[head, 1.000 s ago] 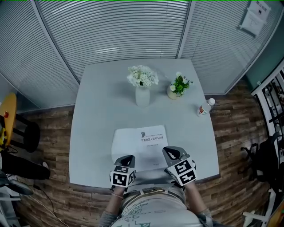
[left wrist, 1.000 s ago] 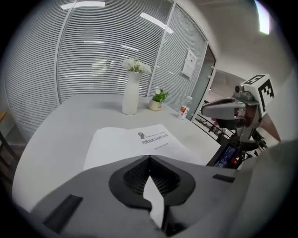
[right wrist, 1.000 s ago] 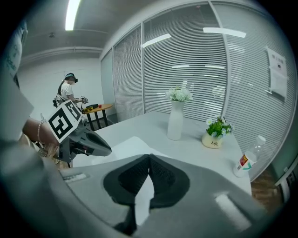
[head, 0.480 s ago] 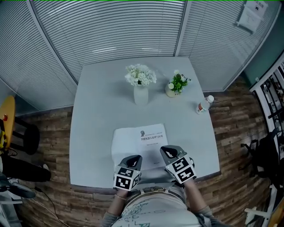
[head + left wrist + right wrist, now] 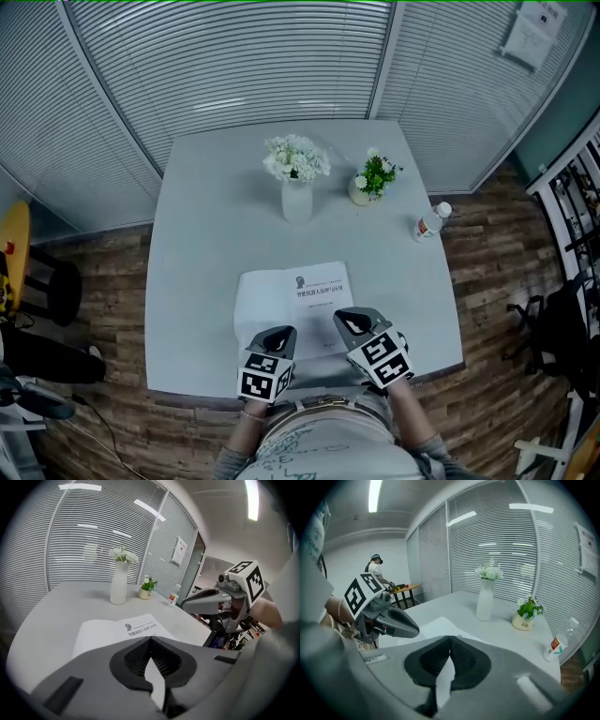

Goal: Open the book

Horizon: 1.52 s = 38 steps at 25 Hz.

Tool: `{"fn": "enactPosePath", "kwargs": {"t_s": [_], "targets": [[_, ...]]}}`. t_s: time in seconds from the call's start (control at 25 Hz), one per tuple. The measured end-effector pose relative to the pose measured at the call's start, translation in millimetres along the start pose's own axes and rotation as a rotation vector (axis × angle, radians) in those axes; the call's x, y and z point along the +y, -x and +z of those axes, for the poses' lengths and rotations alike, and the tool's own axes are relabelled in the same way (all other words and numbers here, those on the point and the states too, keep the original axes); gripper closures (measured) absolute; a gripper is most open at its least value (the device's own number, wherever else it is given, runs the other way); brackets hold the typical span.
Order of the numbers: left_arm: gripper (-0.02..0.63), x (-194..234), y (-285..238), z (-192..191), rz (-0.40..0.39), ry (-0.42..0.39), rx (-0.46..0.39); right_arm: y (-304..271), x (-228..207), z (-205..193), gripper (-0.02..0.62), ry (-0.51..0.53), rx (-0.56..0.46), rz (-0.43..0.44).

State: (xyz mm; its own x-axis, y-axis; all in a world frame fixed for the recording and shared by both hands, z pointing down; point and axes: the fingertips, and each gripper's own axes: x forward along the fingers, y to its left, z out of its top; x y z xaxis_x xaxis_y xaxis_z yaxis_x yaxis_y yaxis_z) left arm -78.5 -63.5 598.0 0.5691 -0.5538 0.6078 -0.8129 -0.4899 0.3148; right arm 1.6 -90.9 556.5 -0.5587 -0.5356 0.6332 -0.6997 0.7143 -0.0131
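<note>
White book (image 5: 293,305), flat on grey surface (image 5: 206,234).
Lies near the front edge, slightly skewed. Thin, wide, pale sheet uppermost; small dark emblem and lines of dark print on right half, left half blank. Cannot tell whether shut or spread.

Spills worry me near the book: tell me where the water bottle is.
In the head view the bottle sits at the table's right edge, just right of the small potted plant and farther away than the book.
</note>
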Motion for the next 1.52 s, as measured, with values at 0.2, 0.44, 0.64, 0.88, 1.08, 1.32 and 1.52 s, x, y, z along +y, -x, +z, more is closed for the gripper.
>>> {"fn": "enactPosePath", "kwargs": {"t_s": [0.2,0.44,0.64,0.88,1.08,1.32,1.52], "targets": [[0.607,-2,1,3,-0.012,-0.019,-0.011,2,0,2,0.594,-0.017,-0.015,0.009],[0.607,-6,1,22,-0.026,-0.031,-0.075,1,4,12,0.594,0.0,-0.078,0.046],[0.607,-12,4,37,-0.04,-0.049,-0.124,3,12,25,0.594,0.014,-0.15,0.09],[0.607,-13,16,62,0.0,-0.159,-0.212,14,22,50,0.594,0.026,-0.26,0.172],[0.607,-11,29,86,0.032,-0.217,-0.285,22,28,73,0.594,0.069,-0.355,0.201],[0.607,-18,45,114,0.026,-0.207,-0.366,33,29,104,0.594,0.094,-0.465,0.176],[0.607,-25,59,136,0.033,-0.232,-0.439,43,30,136,0.594,0.093,-0.534,0.14]]}}
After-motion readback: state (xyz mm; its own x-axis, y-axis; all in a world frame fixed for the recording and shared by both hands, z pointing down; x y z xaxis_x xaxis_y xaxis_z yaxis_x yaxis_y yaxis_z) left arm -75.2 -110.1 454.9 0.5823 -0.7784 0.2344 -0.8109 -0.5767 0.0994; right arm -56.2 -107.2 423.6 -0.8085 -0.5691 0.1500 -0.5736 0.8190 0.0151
